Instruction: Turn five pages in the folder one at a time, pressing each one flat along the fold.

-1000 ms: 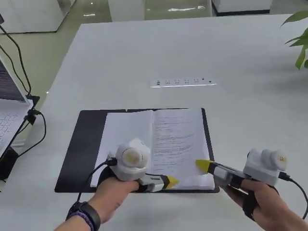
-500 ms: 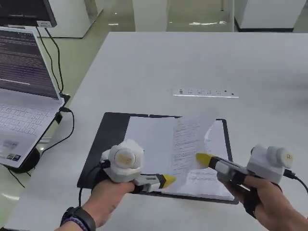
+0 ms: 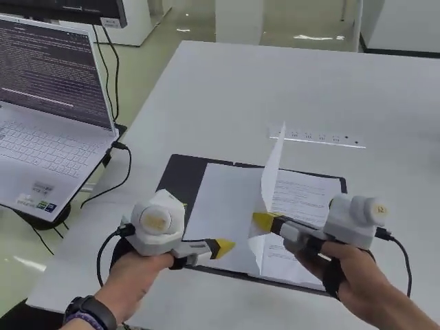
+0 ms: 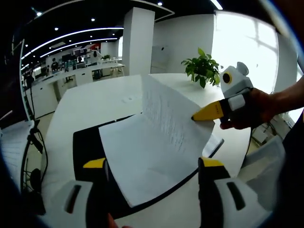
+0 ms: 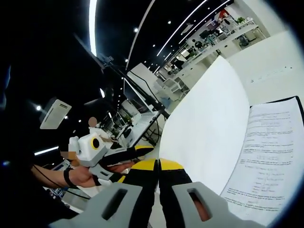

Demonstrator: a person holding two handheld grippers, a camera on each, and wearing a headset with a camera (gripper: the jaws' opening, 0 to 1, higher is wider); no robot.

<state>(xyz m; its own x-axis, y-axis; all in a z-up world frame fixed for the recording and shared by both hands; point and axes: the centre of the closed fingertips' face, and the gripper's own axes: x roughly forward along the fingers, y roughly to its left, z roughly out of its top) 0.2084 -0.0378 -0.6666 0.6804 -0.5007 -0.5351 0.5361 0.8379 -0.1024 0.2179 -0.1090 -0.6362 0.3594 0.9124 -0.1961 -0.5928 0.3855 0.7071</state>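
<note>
So, one white printed page (image 3: 273,165) stands on edge over the flat black folder (image 3: 180,180).
My left yellow-tipped gripper (image 3: 223,247) gapes wide at the folder's near edge (nothing in it); my right yellow-tipped gripper (image 3: 265,221) has its jaws pinched tight on the page's lower edge.

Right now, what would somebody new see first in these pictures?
A page stands up mid-turn in the middle of the black folder, pinched at its edge by the right gripper's yellow tips. The left gripper hangs open at the folder's near edge, and a lit laptop sits at the far left.
</note>
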